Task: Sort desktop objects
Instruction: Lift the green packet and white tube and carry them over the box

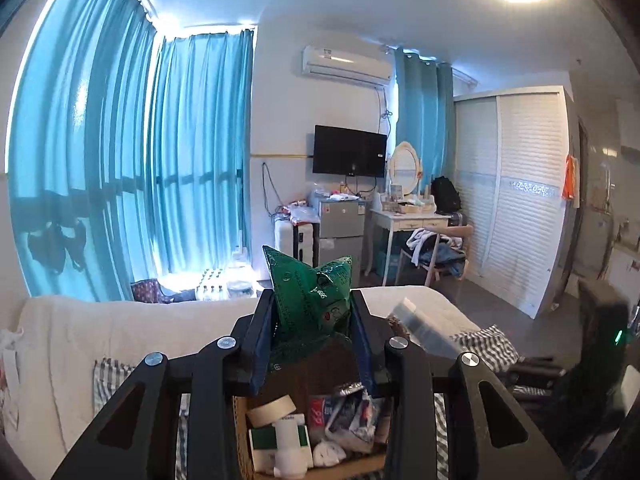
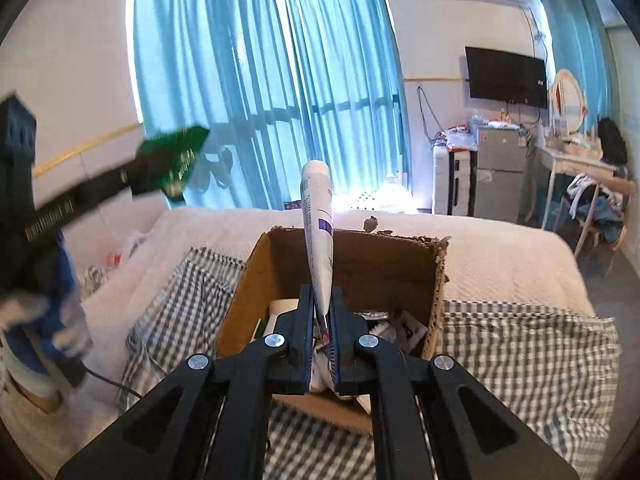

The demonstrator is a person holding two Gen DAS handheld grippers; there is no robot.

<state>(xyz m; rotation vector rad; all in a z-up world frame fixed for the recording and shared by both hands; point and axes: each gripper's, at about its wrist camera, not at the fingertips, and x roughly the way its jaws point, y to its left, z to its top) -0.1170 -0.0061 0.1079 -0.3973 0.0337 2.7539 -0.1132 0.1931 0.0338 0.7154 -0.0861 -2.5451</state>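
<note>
Bedroom setup: blue curtains at the back, white bed with a checked cloth on it, no bench. Open cardboard box sits on the cloth.

Left side first: left gripper has its fingers clamped on a green foil packet, packet standing up out of the grip towards 12 o'clock. Seen from the right wrist, that packet hangs in the air at 10 o'clock of the box, well clear of it. Below the left fingers the box shows a tape roll, a white bottle and loose sachets.

Right side: right gripper is pinched tight on the crimped tail of a white tube, tube pointing to 12 o'clock, held above the box opening.

Step, as I read it: both picks done, both items lifted out of the box, carry phase. Next move needs a destination for each, none visible here. Keep both grips firm; tube is held by its thin end and may swing.
</note>
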